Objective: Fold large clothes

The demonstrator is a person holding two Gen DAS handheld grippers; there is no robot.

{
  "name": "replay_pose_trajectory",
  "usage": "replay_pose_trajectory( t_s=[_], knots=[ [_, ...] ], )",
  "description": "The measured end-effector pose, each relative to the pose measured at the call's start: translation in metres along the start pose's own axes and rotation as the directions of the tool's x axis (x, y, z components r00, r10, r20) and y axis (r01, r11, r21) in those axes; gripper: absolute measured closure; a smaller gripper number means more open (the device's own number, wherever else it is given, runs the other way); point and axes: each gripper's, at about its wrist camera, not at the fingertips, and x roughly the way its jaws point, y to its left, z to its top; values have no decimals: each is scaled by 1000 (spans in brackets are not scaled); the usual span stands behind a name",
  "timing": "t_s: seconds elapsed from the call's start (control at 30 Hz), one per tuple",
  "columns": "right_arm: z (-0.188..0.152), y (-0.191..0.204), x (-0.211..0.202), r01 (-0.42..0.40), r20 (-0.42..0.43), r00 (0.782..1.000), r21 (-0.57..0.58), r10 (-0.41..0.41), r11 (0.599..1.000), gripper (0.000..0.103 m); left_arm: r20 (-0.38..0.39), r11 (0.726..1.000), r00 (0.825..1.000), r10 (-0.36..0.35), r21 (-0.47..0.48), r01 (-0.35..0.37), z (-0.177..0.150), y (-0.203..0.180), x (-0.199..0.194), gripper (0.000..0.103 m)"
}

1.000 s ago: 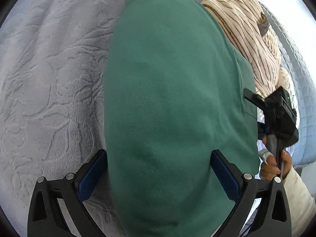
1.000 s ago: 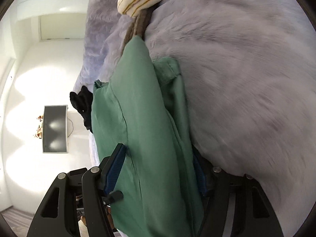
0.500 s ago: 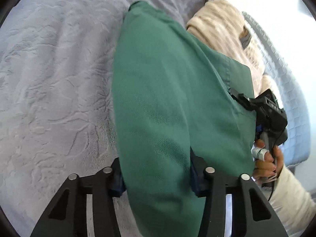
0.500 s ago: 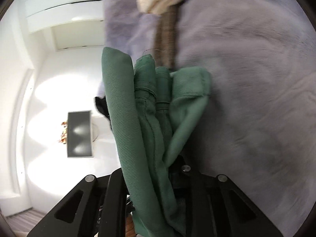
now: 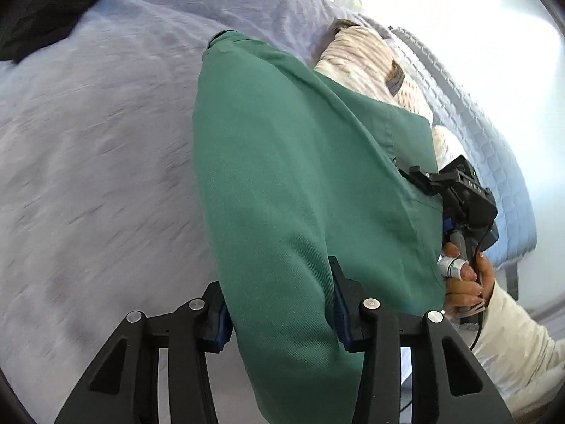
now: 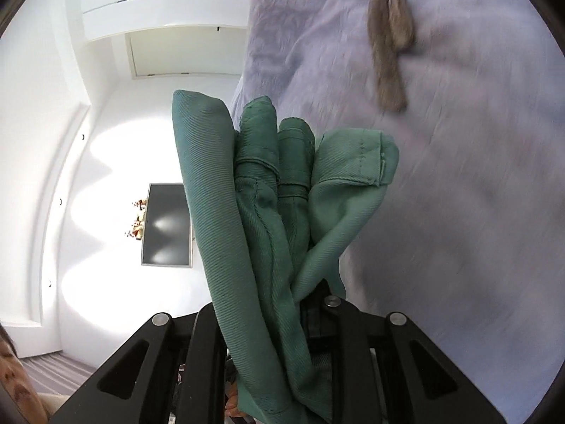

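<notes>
A folded green garment (image 5: 293,190) is held up over the lilac bedspread (image 5: 99,162). My left gripper (image 5: 280,312) is shut on one end of its thick fold. My right gripper (image 6: 279,304) is shut on the other end, where several bunched green layers (image 6: 268,183) stick up between the fingers. The right gripper also shows in the left wrist view (image 5: 459,190), clamped on the garment's far edge.
A cream striped garment (image 5: 367,56) lies on the bed beyond the green one, with a brown piece (image 6: 386,53) near it. A black item (image 5: 42,7) lies at the bed's far left. A quilted blue mattress edge (image 5: 487,148) is at right. A wall screen (image 6: 166,224) hangs beyond.
Both grippers have closed on the green garment, which was loose between open jaws a second ago. The garment has since lifted off the bedspread.
</notes>
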Motion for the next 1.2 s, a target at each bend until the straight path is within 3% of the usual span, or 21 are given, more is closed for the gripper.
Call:
replay_pose_trajectory(
  t_s=[0.2, 0.3, 0.4, 0.43, 0.53, 0.6, 0.67, 0.7, 0.73, 0.8, 0.9, 0.97, 1.03, 1.1, 1.17, 1.2],
  knots=[
    [-76, -18, 68, 0, -74, 997, 73, 6, 997, 84, -87, 992, 990, 108, -47, -113, -72, 50, -36, 56],
    [-107, -48, 105, 99, -141, 987, 124, -81, 987, 85, -167, 976, 969, 182, -87, -199, -108, 88, -25, 50],
    [-115, -60, 115, 181, -138, 977, 143, -162, 973, 79, -148, 981, 979, 139, -113, -156, -114, 100, -33, 48],
    [-112, -58, 114, 207, -141, 972, 136, -188, 969, 70, -149, 983, 979, 139, -96, -154, -112, 98, -37, 48],
    [-105, -29, 101, 398, -137, 908, -12, -396, 917, 46, -127, 987, 979, 158, -21, -162, -99, 88, -58, 48],
    [-100, -11, 89, 481, -77, 870, -91, -487, 872, 46, -71, 987, 985, 159, -1, -160, -83, 83, -70, 48],
    [-94, 2, 80, 518, -14, 852, -114, -523, 848, 46, -14, 985, 985, 174, 20, -174, -60, 78, -73, 48],
    [-92, 7, 78, 522, 10, 851, -118, -525, 845, 47, 17, 982, 983, 185, 39, -185, -47, 77, -72, 48],
    [-86, 10, 76, 520, 10, 853, -117, -522, 846, 60, 36, 979, 980, 197, 55, -199, -39, 77, -69, 48],
    [-78, 8, 92, 509, -26, 857, -116, -515, 853, 97, 77, 971, 974, 214, 93, -221, -16, 71, -53, 48],
    [-77, 35, 110, 528, 21, 841, -254, -541, 811, 97, 84, 955, 961, 265, 119, -273, -1, 72, -28, 48],
    [-75, 44, 114, 559, 54, 817, -312, -573, 768, 97, 71, 945, 953, 293, 127, -300, 4, 73, -9, 48],
    [-76, 28, 107, 599, 52, 787, -299, -614, 743, 97, 68, 938, 949, 308, 149, -315, -2, 79, 1, 49],
    [-68, -5, 102, 620, 20, 774, -227, -632, 751, 98, 72, 922, 943, 324, 198, -332, -9, 76, 5, 49],
    [-62, -32, 97, 613, -5, 784, -147, -621, 776, 98, 72, 906, 936, 345, 233, -353, -9, 68, 11, 48],
    [-59, -46, 93, 579, -18, 813, -76, -582, 812, 98, 66, 899, 931, 360, 242, -365, -10, 65, 9, 48]
  ],
)
